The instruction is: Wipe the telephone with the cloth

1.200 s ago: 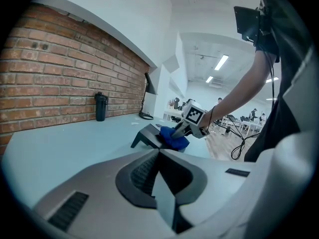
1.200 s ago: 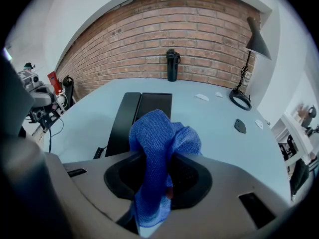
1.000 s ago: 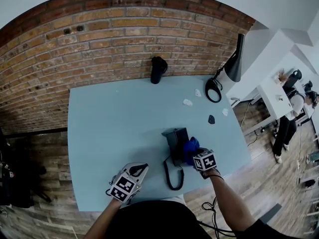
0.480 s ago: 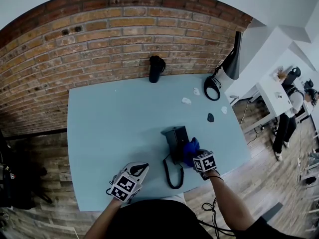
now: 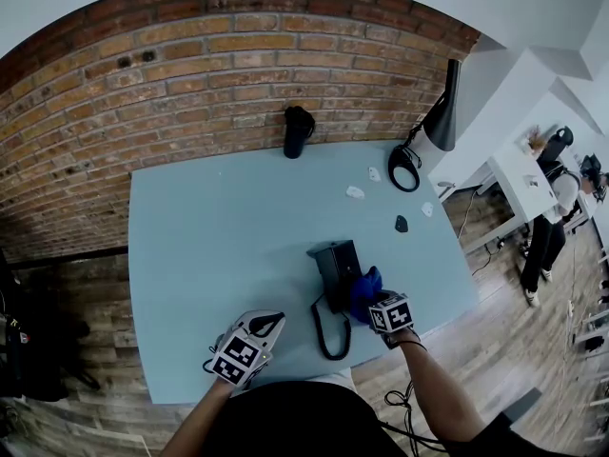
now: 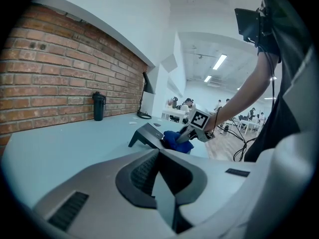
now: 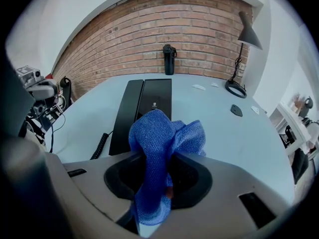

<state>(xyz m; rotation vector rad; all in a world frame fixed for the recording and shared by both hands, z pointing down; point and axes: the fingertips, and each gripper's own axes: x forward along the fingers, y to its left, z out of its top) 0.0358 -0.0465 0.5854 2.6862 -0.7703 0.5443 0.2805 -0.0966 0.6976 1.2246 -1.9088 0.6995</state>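
Blue-grey table [image 5: 209, 246]: your right gripper [image 5: 378, 305] clamps the blue cloth [image 7: 160, 136] against the black telephone [image 5: 335, 258]; your left gripper [image 5: 261, 328], jaws together and empty, is near the front edge.

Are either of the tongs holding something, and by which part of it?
The right tongs grip the blue cloth by its bunched middle, folds sticking out ahead. The left tongs are shut on nothing.

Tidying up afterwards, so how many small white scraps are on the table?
3: one white scrap mid-table beyond the telephone, one nearer the lamp, one near the table's right edge. Others may be too small to see.
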